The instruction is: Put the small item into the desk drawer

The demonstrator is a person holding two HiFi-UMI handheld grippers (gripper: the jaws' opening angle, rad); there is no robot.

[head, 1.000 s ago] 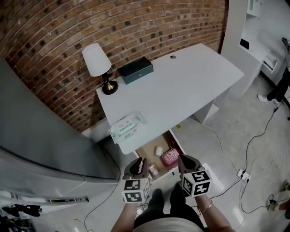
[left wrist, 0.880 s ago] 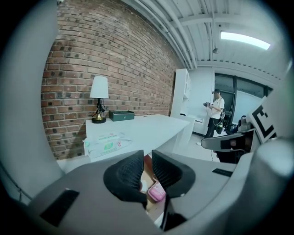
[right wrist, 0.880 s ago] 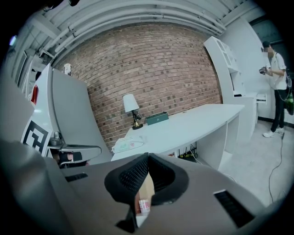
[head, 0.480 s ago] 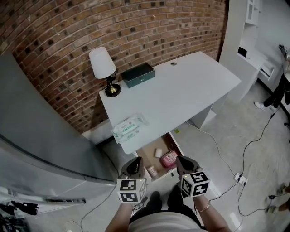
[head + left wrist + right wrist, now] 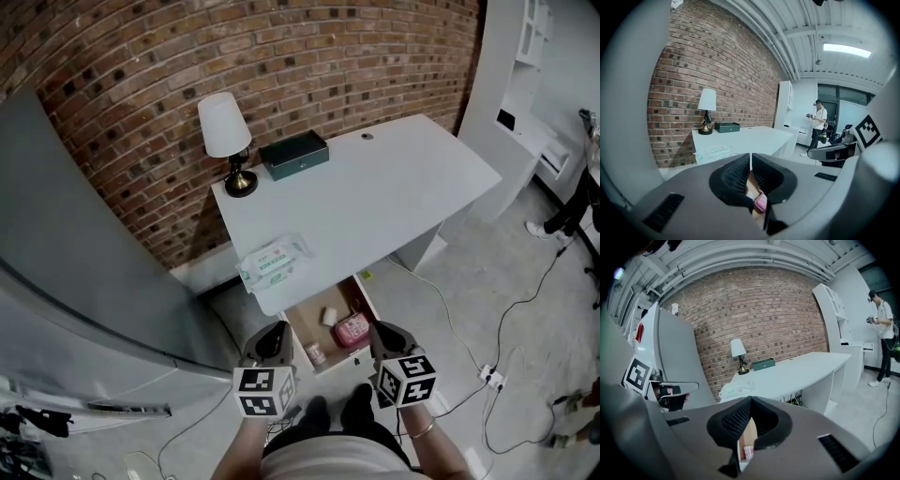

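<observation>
The desk drawer (image 5: 307, 322) stands pulled out under the white desk (image 5: 375, 197). In it lie a pink item (image 5: 352, 328), a small white item (image 5: 329, 316) and a little bottle (image 5: 316, 353). My left gripper (image 5: 275, 337) hovers just in front of the drawer's left corner, shut, with nothing between its pads. My right gripper (image 5: 384, 334) hangs off the drawer's right corner, also shut and holding nothing. In the left gripper view the closed gripper (image 5: 750, 157) points over the drawer, and the pink item (image 5: 761, 202) shows below it. The right gripper view shows its gripper (image 5: 751, 402) shut.
On the desk stand a lamp (image 5: 225, 131), a dark green box (image 5: 294, 155) and a pack of wipes (image 5: 269, 262) near the front left edge. A grey cabinet (image 5: 84, 281) is at the left. Cables (image 5: 487, 375) lie on the floor. A person (image 5: 816, 123) stands far right.
My left gripper has drifted a little left and back from the drawer front. The right gripper has barely moved. The head view has shifted slightly.
</observation>
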